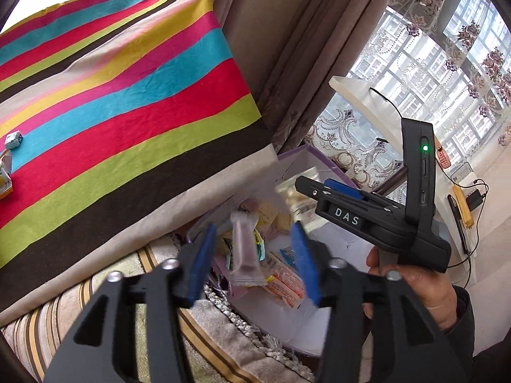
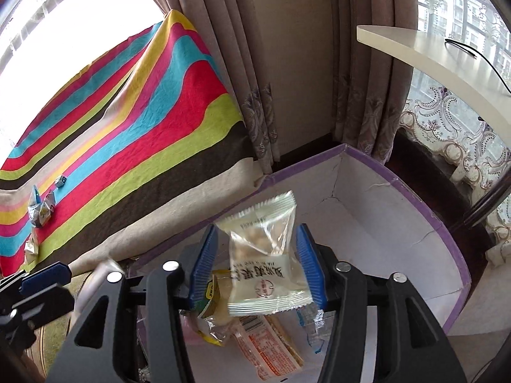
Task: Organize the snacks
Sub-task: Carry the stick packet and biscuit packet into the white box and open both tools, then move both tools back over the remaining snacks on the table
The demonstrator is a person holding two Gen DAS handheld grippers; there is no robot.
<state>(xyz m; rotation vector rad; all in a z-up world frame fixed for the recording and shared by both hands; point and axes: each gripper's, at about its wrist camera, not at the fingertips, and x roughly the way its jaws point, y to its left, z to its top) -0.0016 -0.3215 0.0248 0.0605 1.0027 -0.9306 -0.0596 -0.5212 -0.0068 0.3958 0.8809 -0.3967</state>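
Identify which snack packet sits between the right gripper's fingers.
The clear packet with pale round pieces, between the right gripper fingers above the purple-rimmed box; other packets lie on its floor.

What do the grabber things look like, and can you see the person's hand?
Each gripper is black plastic with shiny silver bolts and two ribbed blue fingers: the left gripper and the right gripper. From the left camera, the right gripper's body shows white letters "DAS" and a small green light. The person's right hand is bare, with a dark sleeve at the wrist.
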